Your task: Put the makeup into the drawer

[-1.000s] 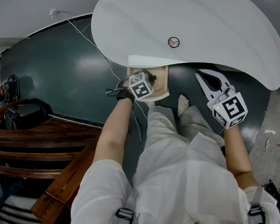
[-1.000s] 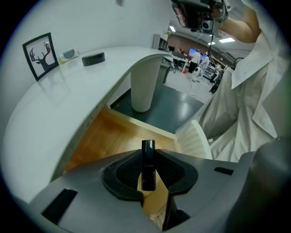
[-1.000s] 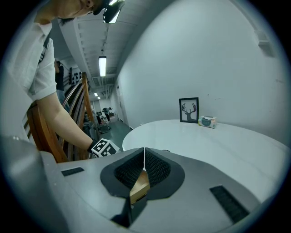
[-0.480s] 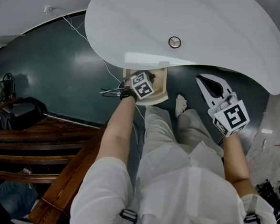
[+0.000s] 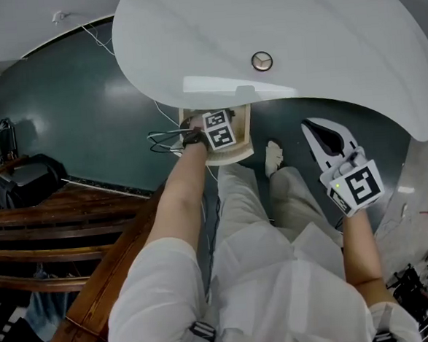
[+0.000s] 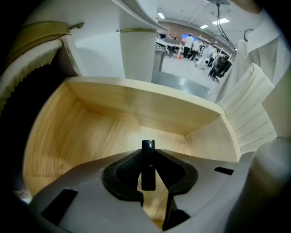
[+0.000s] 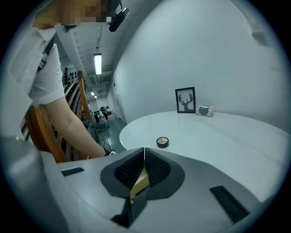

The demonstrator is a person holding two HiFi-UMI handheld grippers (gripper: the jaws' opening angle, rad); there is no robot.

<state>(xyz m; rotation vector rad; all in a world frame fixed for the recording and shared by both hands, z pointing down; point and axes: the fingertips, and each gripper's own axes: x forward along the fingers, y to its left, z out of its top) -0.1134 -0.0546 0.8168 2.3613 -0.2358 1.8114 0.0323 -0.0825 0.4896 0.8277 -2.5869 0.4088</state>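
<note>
Now, left tool point(image 6: 146, 157) tight on tube point(image 6: 148, 175), clear of drawer walls point(image 6: 136, 102); right tool point(image 7: 144, 158) closed.

A broad white rounded tabletop point(image 5: 322, 42) bears few things; a small round makeup compact point(image 5: 262, 61) lies flat near its front edge; well apart from it, toward the far side, a black-framed deer picture point(image 7: 185, 100) stands upright; a small pale green box point(image 7: 205, 110) sits just beside it.

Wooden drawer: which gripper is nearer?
Left. The left gripper is over the open wooden drawer, gripping a black makeup tube. The right gripper hangs off to the side, past the person's legs.
</note>
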